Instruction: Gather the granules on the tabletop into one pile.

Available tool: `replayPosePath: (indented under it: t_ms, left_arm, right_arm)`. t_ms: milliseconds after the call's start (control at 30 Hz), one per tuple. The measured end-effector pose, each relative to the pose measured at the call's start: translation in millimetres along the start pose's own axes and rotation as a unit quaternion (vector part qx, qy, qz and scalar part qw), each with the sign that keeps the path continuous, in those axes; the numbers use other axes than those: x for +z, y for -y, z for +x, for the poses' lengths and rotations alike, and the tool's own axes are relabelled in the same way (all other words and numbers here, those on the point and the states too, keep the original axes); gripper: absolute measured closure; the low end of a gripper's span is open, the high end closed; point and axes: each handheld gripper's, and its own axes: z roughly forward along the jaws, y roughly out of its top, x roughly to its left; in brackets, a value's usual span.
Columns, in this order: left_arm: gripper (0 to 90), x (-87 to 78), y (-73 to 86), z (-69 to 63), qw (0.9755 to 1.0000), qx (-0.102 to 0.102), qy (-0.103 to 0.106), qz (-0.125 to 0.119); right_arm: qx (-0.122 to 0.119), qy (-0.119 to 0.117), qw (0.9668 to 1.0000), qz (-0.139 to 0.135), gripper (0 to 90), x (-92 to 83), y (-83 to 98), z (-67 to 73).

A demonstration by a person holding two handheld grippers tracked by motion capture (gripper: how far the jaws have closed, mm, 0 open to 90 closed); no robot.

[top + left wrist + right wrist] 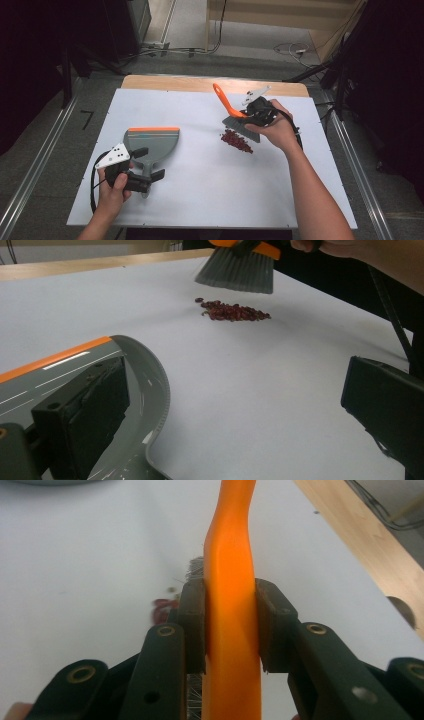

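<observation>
A grey dustpan [152, 140] with an orange front lip lies flat at the table's left. My left gripper [150, 164] stands open astride its handle, and the pads do not press on it. In the left gripper view the dustpan [150, 385] lies under the left jaw, while the right jaw stands far off over bare table. My right gripper [248, 116] is shut on the orange handle [231, 555] of a small brush [235, 117]. Its grey bristles [235, 272] hang just above and behind a small pile of dark red beans [236, 141], also visible in the left gripper view [232, 311].
A white sheet [200, 190] covers the table, with a strip of bare wood [175, 82] along the far edge. Dark equipment and metal rails flank both sides, and cables lie on the floor beyond. Open sheet lies between the beans and the dustpan.
</observation>
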Motion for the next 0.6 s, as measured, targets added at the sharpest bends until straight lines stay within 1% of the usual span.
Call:
replayPosePath:
  t_ms: [67,100,133,167,200,233,267,300,333,367,400,433,467,567,600]
  left_arm:
    - [0.0,-1.5,-0.1,0.8,1.0000,0.001,-0.004,-0.006]
    - [0.0,-1.5,-0.1,0.8,1.0000,0.001,-0.004,-0.006]
    - [0.0,-2.9,-0.4,1.4,0.9999,-0.001,-0.004,-0.011]
    - [0.0,-3.2,-0.5,1.0,0.9999,-0.001,-0.005,-0.013]
    - [0.0,-3.2,-0.4,0.7,0.9999,0.000,-0.004,-0.016]
    - [0.0,-3.2,-0.4,0.7,0.9999,0.000,-0.004,-0.016]
    - [0.0,-3.6,-0.3,0.8,0.9999,0.002,-0.004,-0.016]
    - [0.0,-4.0,-0.2,1.4,0.9999,0.002,-0.004,-0.014]
    - [0.0,-4.1,0.0,2.1,0.9999,0.002,-0.003,-0.015]
    - [0.0,-4.4,0.0,2.7,0.9999,0.001,-0.004,-0.015]
    - [0.0,-4.5,0.1,2.9,0.9999,0.000,-0.004,-0.015]
    - [0.0,-4.5,0.0,3.2,0.9999,0.000,-0.004,-0.015]
    - [0.0,-4.5,0.1,3.4,0.9999,0.002,-0.005,-0.014]
    - [0.0,-3.9,-0.1,2.6,0.9999,0.003,-0.003,-0.013]
    - [0.0,-3.9,-0.1,2.6,0.9999,0.003,-0.003,-0.013]
  right_arm:
    - [-0.016,0.030,0.9994,-0.001,67.6,9.6,-1.6,-5.1]
    - [-0.014,0.042,0.9990,0.001,67.6,13.8,-2.1,-7.9]
    - [-0.010,0.052,0.9986,0.002,67.7,17.9,-2.3,-10.1]
    - [-0.012,0.061,0.9980,0.004,67.6,22.2,-2.2,-11.7]
    - [-0.015,0.068,0.9975,0.011,67.6,25.7,-1.8,-12.1]
    - [-0.028,0.076,0.9966,0.016,67.6,29.4,-1.1,-12.4]
    - [-0.034,0.079,0.9961,0.021,67.6,32.5,-0.2,-11.6]
    - [-0.037,0.079,0.9958,0.027,67.6,35.1,0.5,-10.6]
    - [-0.037,0.079,0.9958,0.027,67.6,35.1,0.5,-10.6]
    - [-0.040,0.068,0.9965,0.026,67.7,37.8,1.7,-7.6]
    - [-0.040,0.068,0.9965,0.026,67.7,37.8,1.7,-7.6]
    - [-0.036,0.062,0.9971,0.025,67.8,37.7,1.2,-5.3]
    - [-0.041,0.059,0.9968,0.033,68.2,36.1,0.3,1.1]
    - [-0.054,0.048,0.9967,0.038,68.6,33.3,0.7,9.8]
    - [-0.055,0.049,0.9965,0.039,68.8,32.0,1.1,13.3]
